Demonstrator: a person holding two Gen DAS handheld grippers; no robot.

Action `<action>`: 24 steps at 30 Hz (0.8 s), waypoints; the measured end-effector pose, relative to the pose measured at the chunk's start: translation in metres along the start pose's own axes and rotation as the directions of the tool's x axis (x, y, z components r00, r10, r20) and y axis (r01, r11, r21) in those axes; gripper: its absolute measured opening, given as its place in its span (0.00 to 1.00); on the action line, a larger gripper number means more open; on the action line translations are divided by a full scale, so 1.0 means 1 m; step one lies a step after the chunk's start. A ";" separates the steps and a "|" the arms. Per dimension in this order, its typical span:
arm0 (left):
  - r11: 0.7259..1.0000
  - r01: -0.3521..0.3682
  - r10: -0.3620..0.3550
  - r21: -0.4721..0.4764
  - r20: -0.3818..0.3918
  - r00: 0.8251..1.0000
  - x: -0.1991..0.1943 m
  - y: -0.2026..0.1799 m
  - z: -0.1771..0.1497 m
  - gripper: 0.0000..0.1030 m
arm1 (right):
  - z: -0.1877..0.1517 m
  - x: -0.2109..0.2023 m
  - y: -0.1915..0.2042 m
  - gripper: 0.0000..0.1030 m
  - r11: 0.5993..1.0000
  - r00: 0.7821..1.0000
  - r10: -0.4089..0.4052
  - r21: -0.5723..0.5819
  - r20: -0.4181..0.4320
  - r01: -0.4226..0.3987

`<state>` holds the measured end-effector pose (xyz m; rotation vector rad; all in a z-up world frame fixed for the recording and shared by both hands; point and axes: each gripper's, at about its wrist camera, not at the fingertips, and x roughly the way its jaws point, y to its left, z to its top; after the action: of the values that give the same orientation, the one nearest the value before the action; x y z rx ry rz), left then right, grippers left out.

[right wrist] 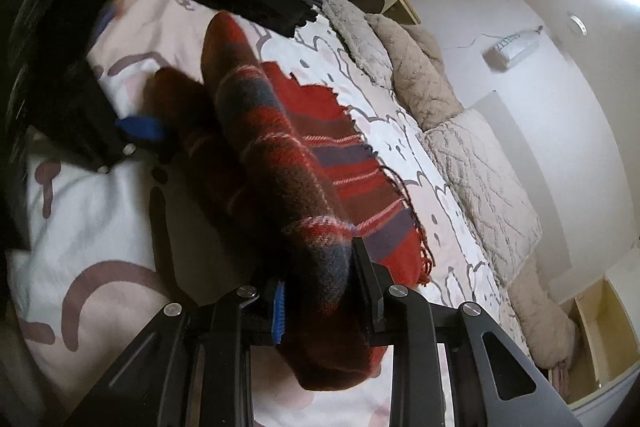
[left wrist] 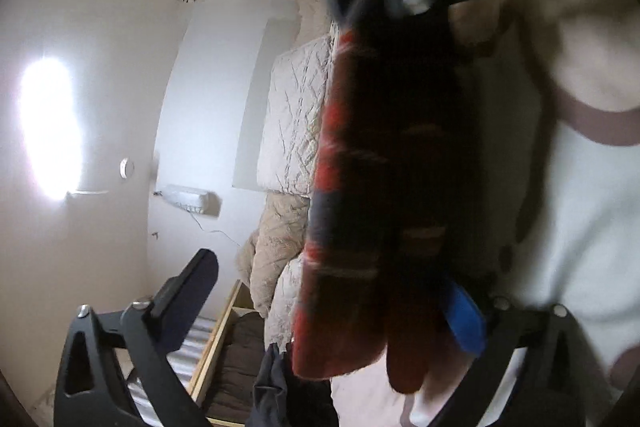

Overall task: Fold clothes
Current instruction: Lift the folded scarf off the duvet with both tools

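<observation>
Two grippers engaged: right gripper [right wrist: 320,301] clamps the plaid scarf [right wrist: 280,131]; left gripper [left wrist: 328,311] spread wide beside it; we judge it soft, limp, best pinched at corners.

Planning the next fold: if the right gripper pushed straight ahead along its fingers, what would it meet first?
The red plaid scarf itself: it is already pinched in the right gripper and runs straight ahead. Beyond it, probably the left gripper at the far end; depth is unclear.
</observation>
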<state>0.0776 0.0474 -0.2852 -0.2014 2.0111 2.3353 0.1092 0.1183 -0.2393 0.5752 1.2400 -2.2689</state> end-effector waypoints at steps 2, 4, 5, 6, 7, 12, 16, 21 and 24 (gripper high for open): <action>0.999 0.050 -0.051 -0.009 -0.016 0.999 0.005 0.000 -0.001 1.00 | -0.007 -0.003 0.008 0.27 1.000 1.000 -0.002 -0.012 -0.002 0.002; 0.996 0.088 -0.089 -0.018 -0.035 0.995 0.008 0.001 0.000 0.95 | -0.006 -0.002 0.011 0.27 1.000 1.000 -0.008 -0.020 0.001 0.008; 0.993 0.117 -0.118 -0.027 -0.052 0.992 0.009 0.001 0.000 0.90 | -0.007 -0.002 0.011 0.27 1.000 1.000 -0.013 -0.018 0.004 0.013; 0.986 0.160 -0.162 -0.035 -0.068 0.984 0.005 -0.002 0.001 0.75 | -0.007 -0.002 0.012 0.27 1.000 1.000 -0.018 -0.016 0.007 0.018; 0.978 0.203 -0.206 -0.044 -0.083 0.975 0.001 -0.005 0.002 0.59 | -0.007 -0.001 0.012 0.27 1.000 1.000 -0.023 -0.013 0.010 0.023; 0.960 0.277 -0.280 -0.046 -0.090 0.956 -0.009 -0.017 0.005 0.35 | -0.011 -0.002 0.012 0.27 1.000 0.999 -0.025 -0.015 0.024 0.026; 0.916 0.346 -0.372 -0.202 -0.105 0.922 -0.003 0.000 0.004 0.31 | -0.022 -0.003 0.026 0.69 0.990 0.996 -0.083 -0.113 0.030 0.086; 0.825 0.406 -0.468 -0.393 -0.070 0.881 0.002 0.023 0.002 0.31 | -0.049 0.000 0.053 0.70 0.933 0.980 -0.198 -0.311 -0.018 0.183; 0.800 0.411 -0.480 -0.436 -0.054 0.876 -0.002 0.020 0.004 0.31 | -0.053 0.003 0.055 0.70 0.928 0.968 -0.250 -0.293 -0.029 0.231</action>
<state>0.0763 0.0483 -0.2648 -0.8159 1.2826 2.4313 0.1469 0.1374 -0.3034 0.4103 1.7202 -2.2147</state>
